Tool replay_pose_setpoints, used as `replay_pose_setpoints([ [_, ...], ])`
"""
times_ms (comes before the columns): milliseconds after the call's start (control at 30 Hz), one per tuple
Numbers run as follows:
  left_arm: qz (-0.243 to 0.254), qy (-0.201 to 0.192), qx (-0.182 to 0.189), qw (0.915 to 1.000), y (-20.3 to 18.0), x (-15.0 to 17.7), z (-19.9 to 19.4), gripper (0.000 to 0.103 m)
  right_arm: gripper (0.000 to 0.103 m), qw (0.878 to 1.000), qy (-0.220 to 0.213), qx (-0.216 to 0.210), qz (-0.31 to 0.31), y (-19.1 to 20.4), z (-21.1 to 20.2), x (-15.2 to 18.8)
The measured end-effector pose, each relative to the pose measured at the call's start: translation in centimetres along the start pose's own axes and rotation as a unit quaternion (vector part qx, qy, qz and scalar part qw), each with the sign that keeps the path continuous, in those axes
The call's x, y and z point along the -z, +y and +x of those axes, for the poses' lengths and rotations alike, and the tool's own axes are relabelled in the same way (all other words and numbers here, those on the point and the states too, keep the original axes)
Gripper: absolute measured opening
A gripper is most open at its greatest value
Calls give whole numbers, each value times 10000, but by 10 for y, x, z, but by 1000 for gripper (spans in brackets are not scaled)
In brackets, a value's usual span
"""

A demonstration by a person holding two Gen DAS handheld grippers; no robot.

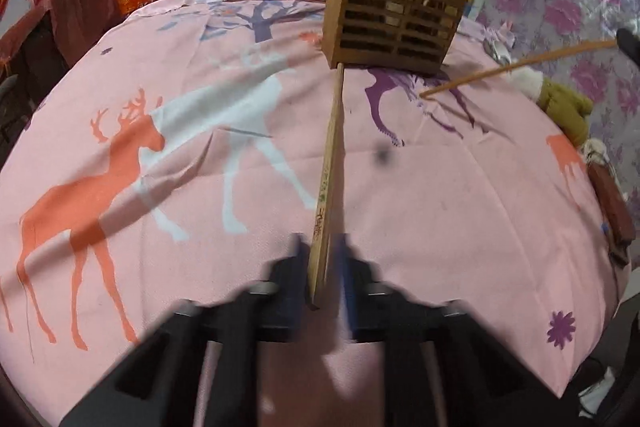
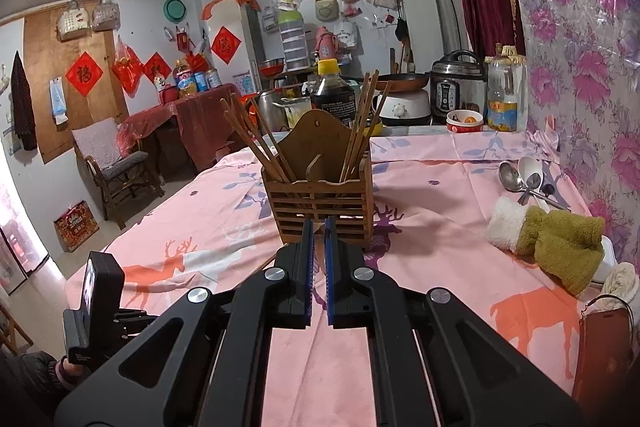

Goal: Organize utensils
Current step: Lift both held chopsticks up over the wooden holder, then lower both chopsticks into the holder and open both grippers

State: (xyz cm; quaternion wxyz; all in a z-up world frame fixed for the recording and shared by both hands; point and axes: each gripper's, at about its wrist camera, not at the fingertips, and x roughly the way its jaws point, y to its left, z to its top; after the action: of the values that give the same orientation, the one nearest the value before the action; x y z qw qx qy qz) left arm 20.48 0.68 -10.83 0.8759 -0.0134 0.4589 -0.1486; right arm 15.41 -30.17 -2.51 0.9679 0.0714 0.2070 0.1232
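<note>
A wooden slatted utensil holder [image 1: 394, 23] [image 2: 322, 205] stands on the pink deer-print tablecloth [image 1: 200, 147] with several chopsticks upright in it. My left gripper [image 1: 322, 241] is shut on a chopstick [image 1: 330, 163] that points forward, its tip at the holder's near left corner. My right gripper [image 2: 319, 227] is nearly shut on a thin chopstick that shows in the left wrist view [image 1: 516, 67], slanting down to the cloth right of the holder. In the right wrist view this chopstick is hidden between the pads [image 2: 307, 259]. Several spoons [image 2: 524, 181] lie at the far right.
An olive and white glove [image 2: 560, 243] lies on the cloth at the right. A rice cooker [image 2: 460, 87], bottles and pots crowd the far end of the table. The floral wall [image 2: 580, 67] runs along the right side. My left gripper's body [image 2: 92, 307] shows low left.
</note>
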Motion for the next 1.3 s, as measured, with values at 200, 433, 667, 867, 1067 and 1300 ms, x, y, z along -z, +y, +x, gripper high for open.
replay_pose_setpoints([
  [200,114,-513,-100,9986,-10,-11,-35,8,6,10000,-22,9,44,0,-3,2],
  [433,268,-1251,-108,9917,-23,-44,-98,6,5,9995,-309,-48,16,3,-22,-12],
  [667,486,-1075,122,9929,-40,-59,-119,6,5,9990,-435,-18,-111,7,-29,-25],
  [867,813,-1173,320,9892,-58,-92,-155,6,5,9983,-568,-17,-153,6,-25,-49],
  [1067,1004,-1344,259,9855,-75,-154,-186,6,5,9955,-892,-35,-333,11,-22,-104],
  [1300,935,-1697,287,9806,-90,-233,-190,6,5,9934,-1070,-94,-400,19,-1,-161],
])
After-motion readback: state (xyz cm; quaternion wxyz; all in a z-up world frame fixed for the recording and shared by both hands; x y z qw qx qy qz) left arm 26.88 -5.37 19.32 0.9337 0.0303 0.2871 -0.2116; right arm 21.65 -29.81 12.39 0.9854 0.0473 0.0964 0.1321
